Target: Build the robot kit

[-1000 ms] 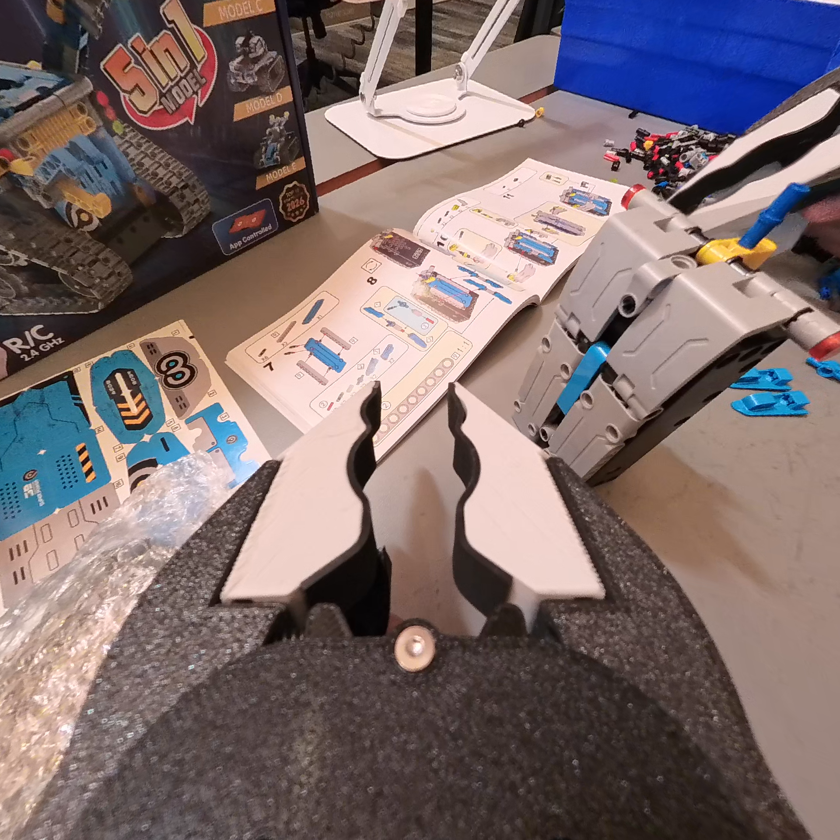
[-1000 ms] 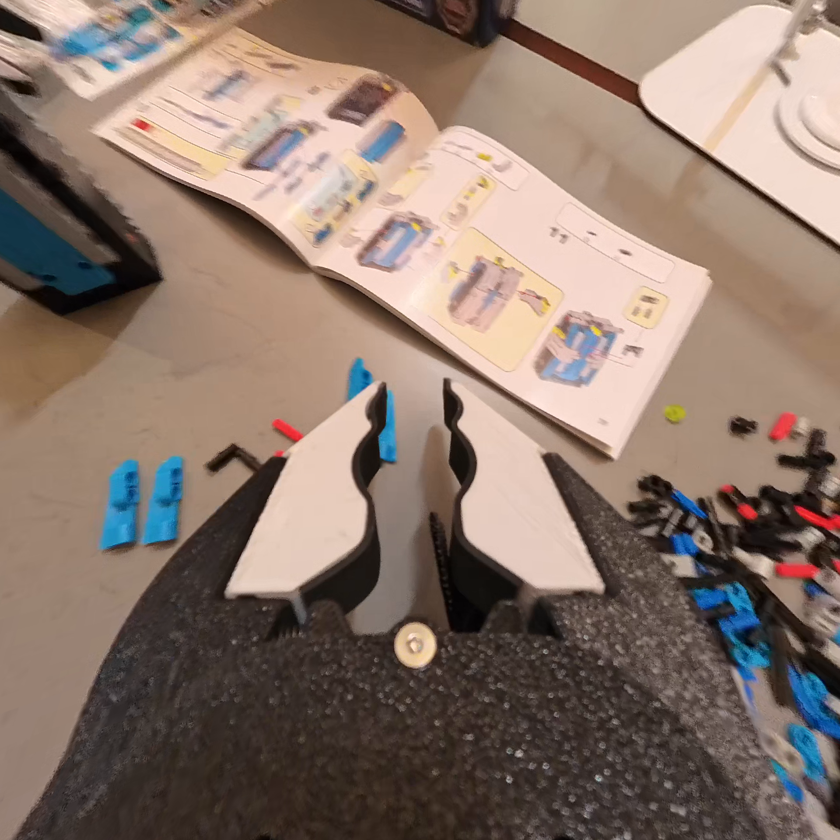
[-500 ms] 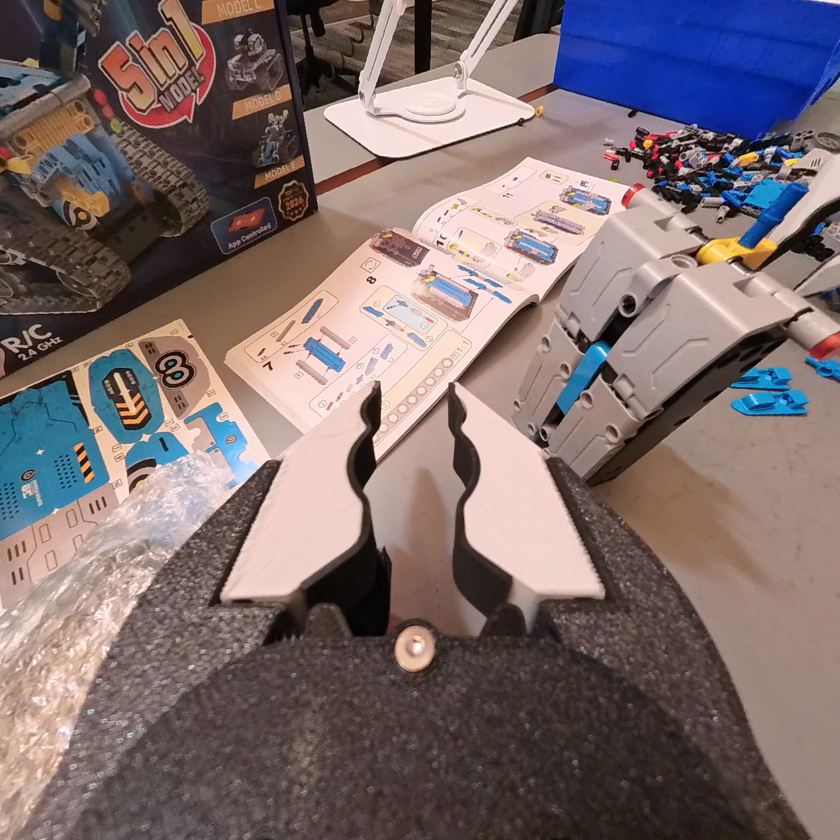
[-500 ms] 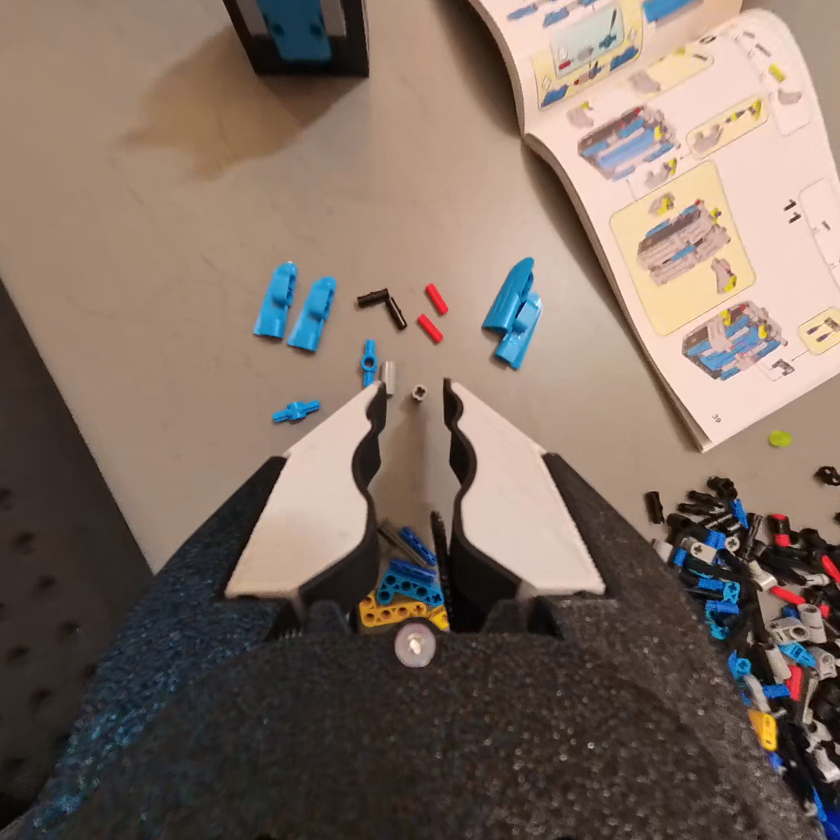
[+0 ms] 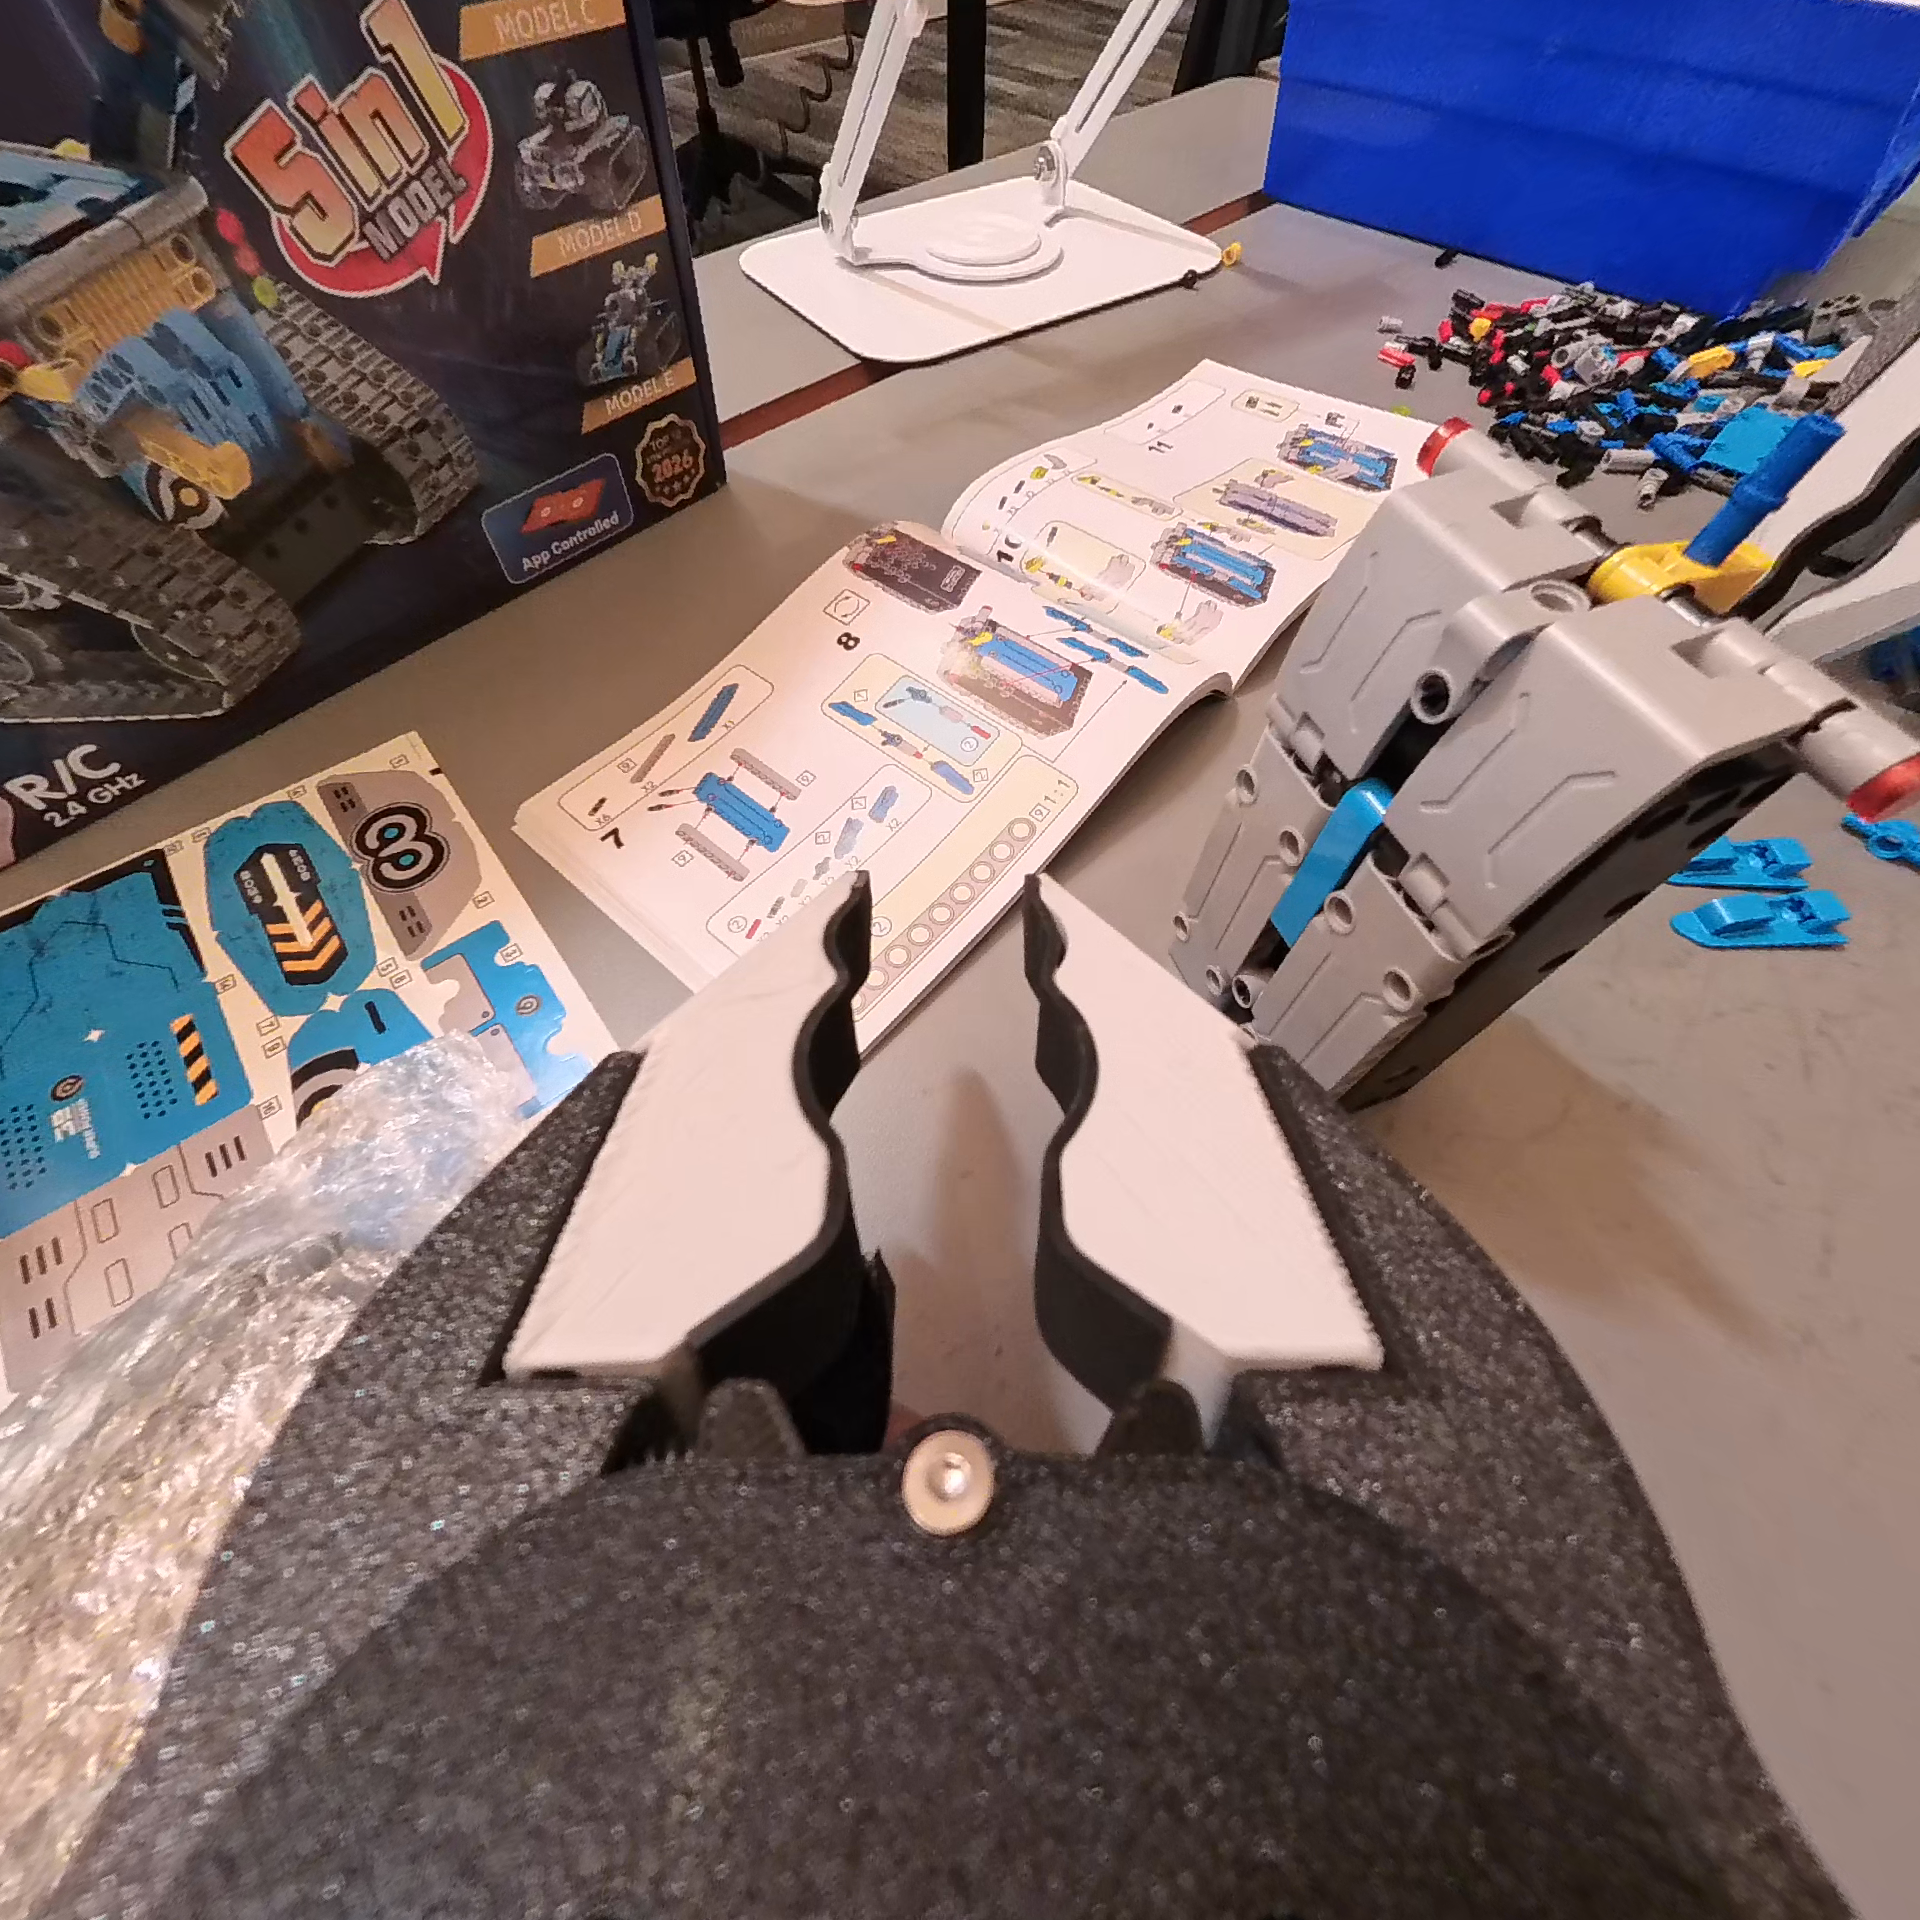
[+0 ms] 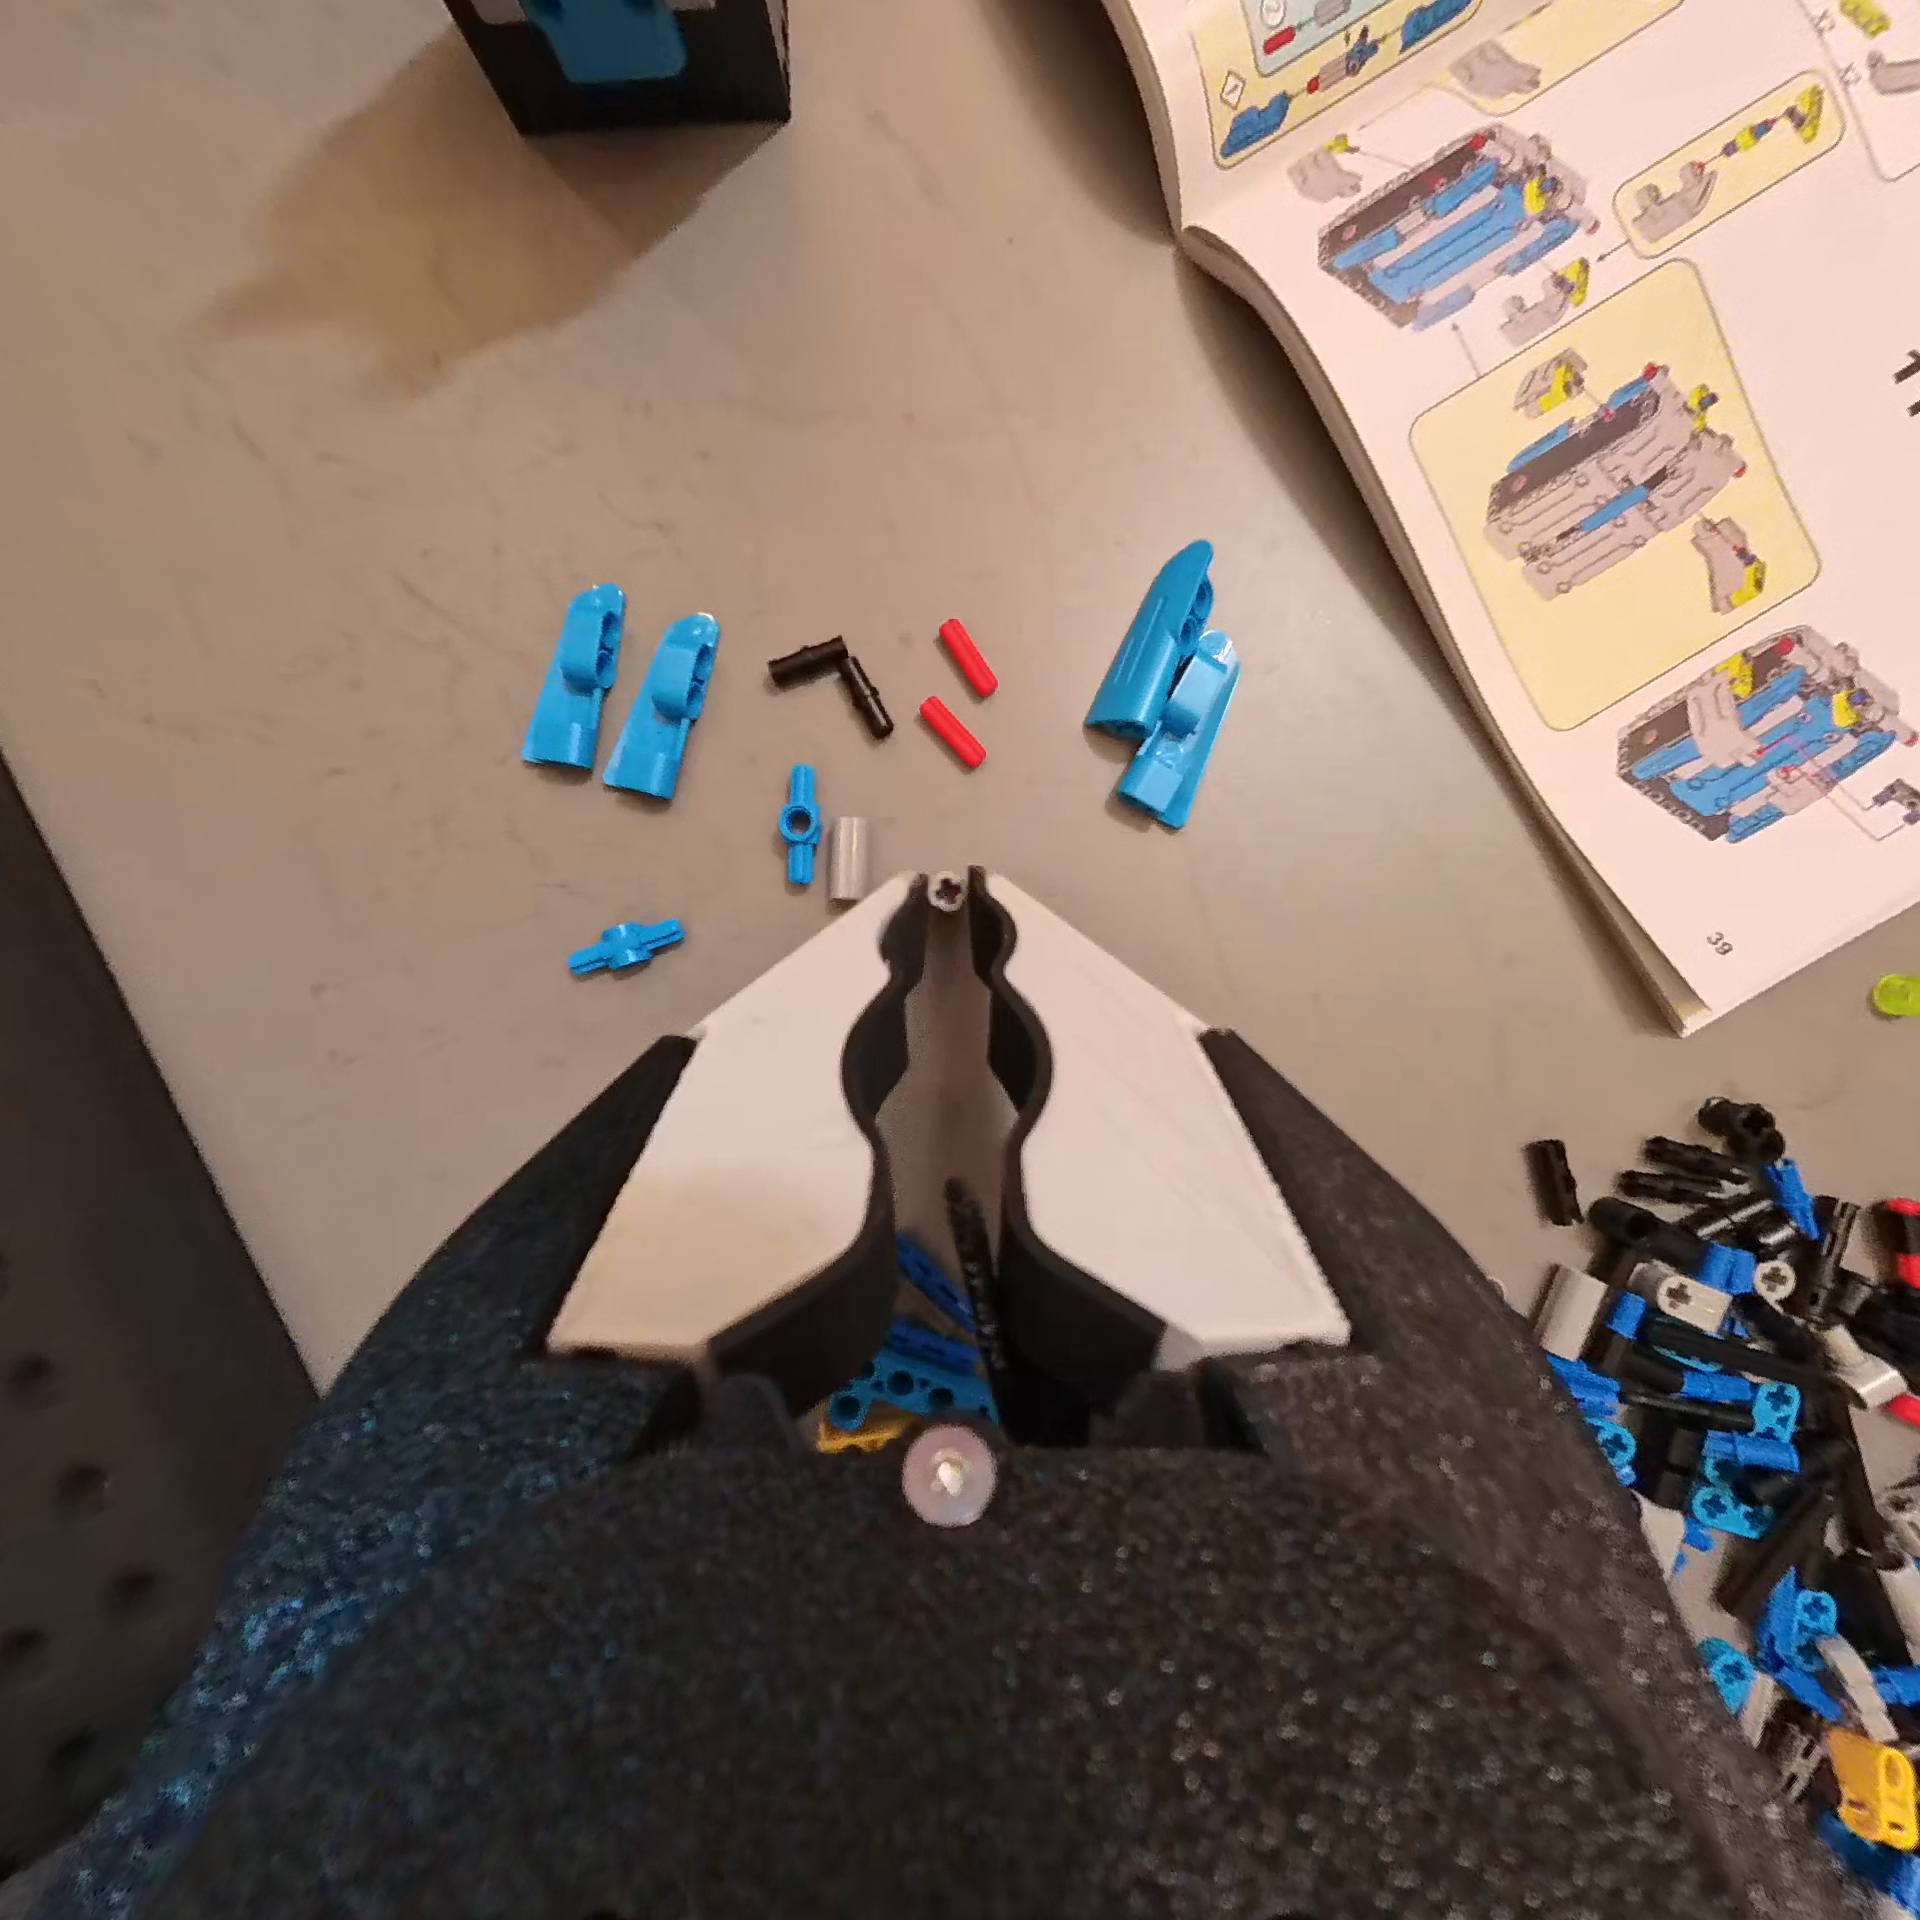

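Since the earlier frame, the right tool [image 6: 947, 891] has come down to the counter [image 6: 416, 436] and narrowed, its tips now pinching a small grey sleeve [image 6: 947, 890] among loose blue clips [image 6: 620, 691], red pins [image 6: 961, 694] and a black elbow piece [image 6: 831, 681], beside the open booklet [image 6: 1621, 468]. At the right lies a pile of parts [image 6: 1745, 1351]. Unmoved, the left tool [image 5: 943, 914] hangs parted and empty over the booklet's edge, near the grey model [image 5: 1475, 790], sticker sheet [image 5: 208, 987] and bubble wrap [image 5: 187, 1299].
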The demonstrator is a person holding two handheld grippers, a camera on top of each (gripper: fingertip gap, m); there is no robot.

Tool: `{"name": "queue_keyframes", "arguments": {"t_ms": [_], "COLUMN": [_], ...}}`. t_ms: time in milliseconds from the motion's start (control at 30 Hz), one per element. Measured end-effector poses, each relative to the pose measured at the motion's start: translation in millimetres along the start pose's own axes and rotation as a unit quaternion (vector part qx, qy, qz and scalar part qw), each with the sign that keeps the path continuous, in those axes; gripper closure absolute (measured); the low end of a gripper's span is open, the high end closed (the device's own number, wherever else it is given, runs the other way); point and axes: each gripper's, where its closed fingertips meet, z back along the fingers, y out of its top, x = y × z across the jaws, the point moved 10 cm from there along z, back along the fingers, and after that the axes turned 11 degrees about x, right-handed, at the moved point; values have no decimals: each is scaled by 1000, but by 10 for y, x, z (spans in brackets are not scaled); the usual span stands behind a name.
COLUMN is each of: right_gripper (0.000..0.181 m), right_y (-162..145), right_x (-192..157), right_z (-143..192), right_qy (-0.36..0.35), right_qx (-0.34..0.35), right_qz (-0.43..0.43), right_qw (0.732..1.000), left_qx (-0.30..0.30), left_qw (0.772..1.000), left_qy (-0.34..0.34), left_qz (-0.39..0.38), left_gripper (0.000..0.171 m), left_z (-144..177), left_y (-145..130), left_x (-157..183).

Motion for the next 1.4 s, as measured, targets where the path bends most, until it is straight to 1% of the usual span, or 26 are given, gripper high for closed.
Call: {"name": "queue_keyframes", "arguments": {"t_ms": [100,200,300,400,433,467,533,567,633,733,800,867,933,1033,1167,1300,1400], "right_gripper": [174,174,174,174,174,174,174,174,174,174,174,174,174,174,174,174,174], "right_y": [8,70,198,385,459,539,702,769,872,957,974,973,982,1013,1009,1017,1017], "right_x": [10,-6,-64,-174,-218,-254,-298,-326,-401,-551,-644,-729,-821,-916,-974,-1028,-1040], "right_z": [24,64,111,175,196,211,201,176,116,35,-28,-102,-164,-187,-237,-282,-291], "right_qy": [1,-2,2,17,23,22,14,21,35,61,74,70,61,31,42,49,51], "right_qx": [5,23,60,121,149,181,258,288,342,406,427,436,438,439,441,430,429], "right_qz": [-3,2,10,17,16,10,-38,-71,-123,-158,-164,-163,-147,-105,-105,-88,-86], "right_qw": [1000,1000,998,992,988,983,965,955,931,898,886,882,885,892,890,897,898], "left_qx": [0,0,2,24,44,79,169,205,264,303,298,283,267,250,245,252,246], "left_qw": [1000,1000,1000,1000,999,995,976,964,943,921,912,904,897,894,894,881,880], "left_qy": [0,0,0,11,26,55,111,122,108,58,26,50,61,65,73,81,72], "left_qz": [-1,-3,-1,1,-6,-23,-85,-118,-168,-239,-281,-317,-347,-365,-368,-393,-399], "left_gripper": [143,143,144,148,149,149,150,150,150,148,145,145,145,145,147,151,160], "left_z": [-1,-2,1,37,66,118,290,372,502,585,594,554,502,452,440,441,433], "left_y": [0,2,3,34,66,126,287,360,448,433,387,329,255,196,195,175,154], "left_x": [4,9,7,-25,-41,-55,-5,74,310,724,976,1130,1227,1278,1259,1284,1301]}}
